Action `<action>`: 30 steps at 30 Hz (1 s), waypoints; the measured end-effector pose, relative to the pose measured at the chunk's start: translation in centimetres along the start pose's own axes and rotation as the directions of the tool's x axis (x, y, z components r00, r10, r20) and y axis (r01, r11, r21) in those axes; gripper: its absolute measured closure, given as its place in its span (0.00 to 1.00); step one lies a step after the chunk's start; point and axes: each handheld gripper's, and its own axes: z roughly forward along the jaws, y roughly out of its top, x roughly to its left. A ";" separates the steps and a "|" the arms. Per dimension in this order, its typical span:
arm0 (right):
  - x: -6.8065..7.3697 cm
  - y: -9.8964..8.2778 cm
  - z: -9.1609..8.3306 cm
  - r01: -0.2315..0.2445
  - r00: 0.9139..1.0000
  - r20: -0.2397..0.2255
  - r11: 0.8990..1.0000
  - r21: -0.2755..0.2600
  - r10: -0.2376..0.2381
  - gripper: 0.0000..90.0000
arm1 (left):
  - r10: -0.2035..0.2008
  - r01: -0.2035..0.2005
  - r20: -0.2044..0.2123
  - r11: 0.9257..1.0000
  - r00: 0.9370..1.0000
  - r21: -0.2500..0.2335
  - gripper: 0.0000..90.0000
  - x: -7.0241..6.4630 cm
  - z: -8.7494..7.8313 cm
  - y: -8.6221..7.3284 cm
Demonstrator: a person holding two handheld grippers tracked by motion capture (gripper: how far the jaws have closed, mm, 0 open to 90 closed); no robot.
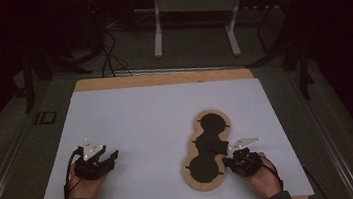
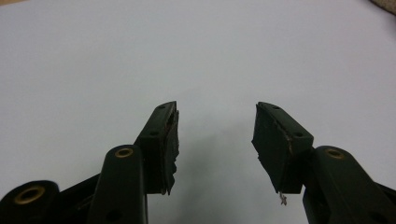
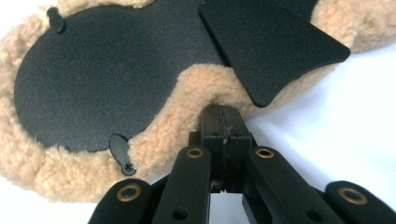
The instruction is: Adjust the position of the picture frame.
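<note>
A peanut-shaped pad (image 1: pixel 206 151) with a black face and a tan fleece rim lies flat on the white sheet, right of the middle. In the right gripper view its black face (image 3: pixel 93 79) spreads across the upper half, and a black flap (image 3: pixel 271 46) lies over its far part. My right gripper (image 1: pixel 225 162) sits at the pad's lower right edge. Its jaws are shut together, and the right gripper (image 3: pixel 223 112) has its tips against the fleece rim (image 3: pixel 196 88); I cannot tell whether fleece is pinched. My left gripper (image 1: pixel 113 156) rests at the near left, and the left gripper (image 2: pixel 217 126) is open and empty over bare sheet.
The white sheet (image 1: pixel 141 113) covers a wooden tabletop whose edge (image 1: pixel 162 78) shows at the back. Behind the table stands a white metal frame (image 1: pixel 194 7), with cables (image 1: pixel 109 57) on the dark floor. A cable trails from each gripper toward the near edge.
</note>
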 end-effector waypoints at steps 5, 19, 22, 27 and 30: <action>0.4 0.3 0.3 0.012 1.000 -0.005 1.000 0.000 -0.012 1.00 | 0.000 0.000 0.011 1.000 1.000 -0.001 0.58 -0.1 0.0 0.0; 1.6 1.2 1.1 0.068 0.998 -0.017 0.998 -0.008 -0.068 1.00 | 0.003 -0.002 0.035 1.000 0.999 -0.008 0.62 -0.4 0.0 0.1; 1.8 1.6 1.4 0.089 0.996 -0.029 0.996 -0.005 -0.089 1.00 | 0.004 -0.004 0.039 1.000 0.999 -0.010 0.62 -0.4 0.0 0.2; 2.2 2.0 1.8 0.103 0.994 -0.034 0.995 -0.007 -0.103 1.00 | 0.005 -0.004 0.051 1.000 0.999 -0.007 0.62 -0.6 0.1 0.2; 2.3 2.1 1.9 0.107 0.994 -0.035 0.994 -0.006 -0.107 1.00 | 0.007 -0.007 0.059 1.000 0.998 -0.007 0.63 -0.7 0.1 0.2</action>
